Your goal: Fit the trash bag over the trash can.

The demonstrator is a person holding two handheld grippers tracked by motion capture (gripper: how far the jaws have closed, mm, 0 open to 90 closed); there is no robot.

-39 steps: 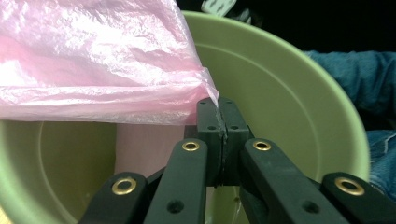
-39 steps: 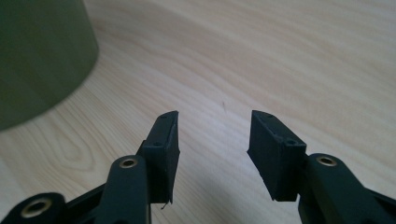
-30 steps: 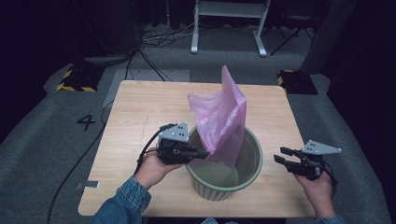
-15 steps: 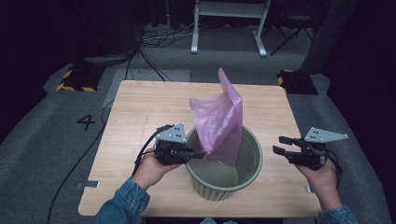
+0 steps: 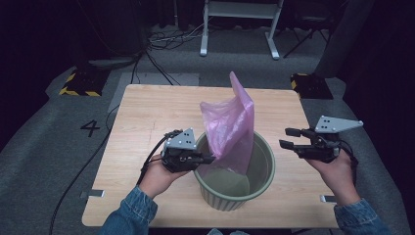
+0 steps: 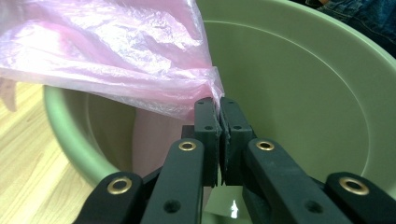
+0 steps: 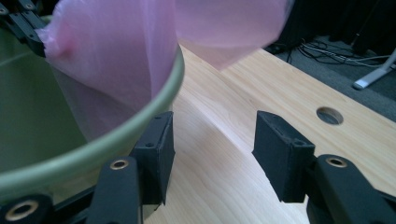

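On one wooden table (image 5: 147, 112) above grey carpet in a dark room, the left gripper (image 5: 208, 159) clamps one pink bag (image 5: 230, 127) over one green bin (image 5: 264, 171), while the right gripper (image 5: 288, 138) hovers with jaws apart, empty.

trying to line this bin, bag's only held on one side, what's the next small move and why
Probably bring the right gripper in to pinch the free edge of the pink bag. Its jaws are open and empty beside the green bin, while the left gripper is shut on one bag edge at the rim, so the mouth cannot spread yet.
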